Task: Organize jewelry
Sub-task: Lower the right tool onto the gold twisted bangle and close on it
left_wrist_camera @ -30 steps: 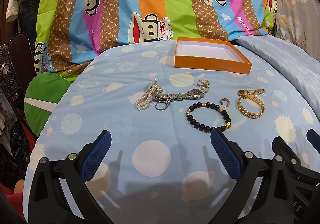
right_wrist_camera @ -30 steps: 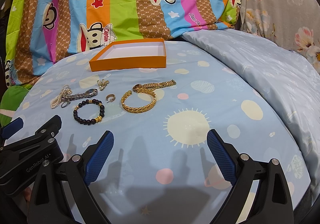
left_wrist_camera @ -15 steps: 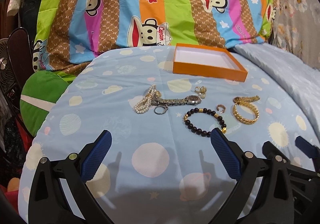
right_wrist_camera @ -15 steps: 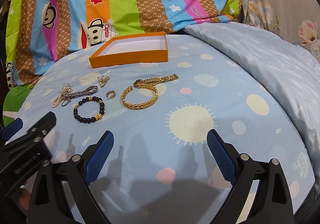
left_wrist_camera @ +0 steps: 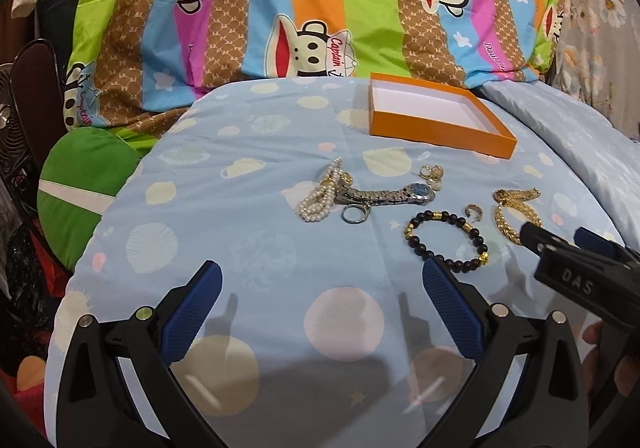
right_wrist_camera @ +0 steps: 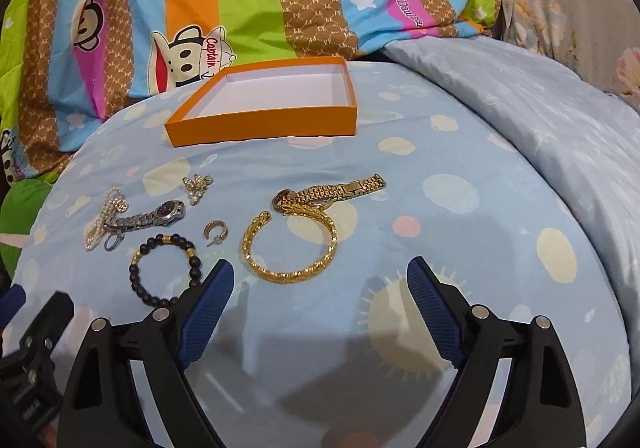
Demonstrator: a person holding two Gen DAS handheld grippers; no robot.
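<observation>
The right tool [right_wrist_camera: 316, 284], fingers spread and empty, is closing in on the gold bangle [right_wrist_camera: 290, 244]; the left tool [left_wrist_camera: 320, 296] is hanging released; the orange box [right_wrist_camera: 262, 104] is waiting, unfilled.

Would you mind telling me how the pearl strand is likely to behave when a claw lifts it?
The pearl strand lies bunched in loose loops, so it would probably hang floppy and swing. It overlaps the silver watch band, so it may drag that along. Its small round beads look smooth, so they might slip.
</observation>
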